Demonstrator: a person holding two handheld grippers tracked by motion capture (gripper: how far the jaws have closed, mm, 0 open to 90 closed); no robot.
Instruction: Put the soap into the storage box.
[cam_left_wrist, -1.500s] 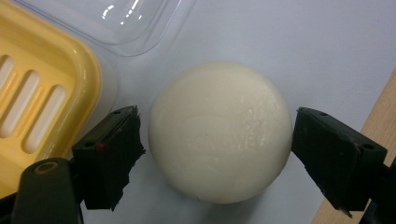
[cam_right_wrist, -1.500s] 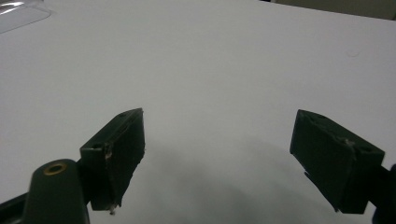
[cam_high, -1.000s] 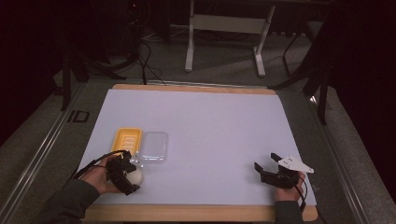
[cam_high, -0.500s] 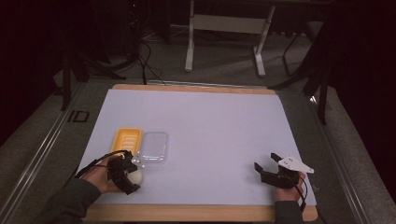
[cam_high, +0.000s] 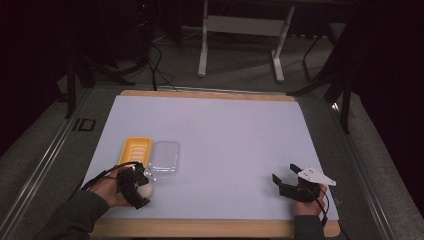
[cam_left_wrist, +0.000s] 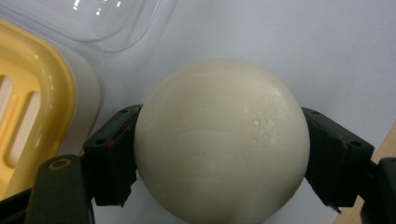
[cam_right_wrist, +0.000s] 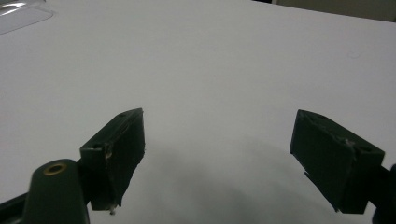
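Note:
A cream-white round ball (cam_left_wrist: 222, 140) sits between the black jaws of my left gripper (cam_left_wrist: 219, 161), and both pads press on its sides. The jaws have just been closing on it. From above, the left gripper (cam_high: 144, 188) and the ball (cam_high: 146, 190) are near the front left of the white mat, just in front of a yellow slotted dish (cam_high: 136, 150) and a clear plastic lid (cam_high: 165, 157). My right gripper (cam_high: 285, 173) rests at the front right, open, with bare mat between its jaws (cam_right_wrist: 219, 158).
The white mat (cam_high: 225, 130) covers a wooden board whose front edge (cam_high: 210, 227) lies close to both hands. In the left gripper view the yellow dish (cam_left_wrist: 28, 107) and clear lid (cam_left_wrist: 116, 18) lie just beyond the ball. A metal frame stand (cam_high: 240, 30) is on the floor behind.

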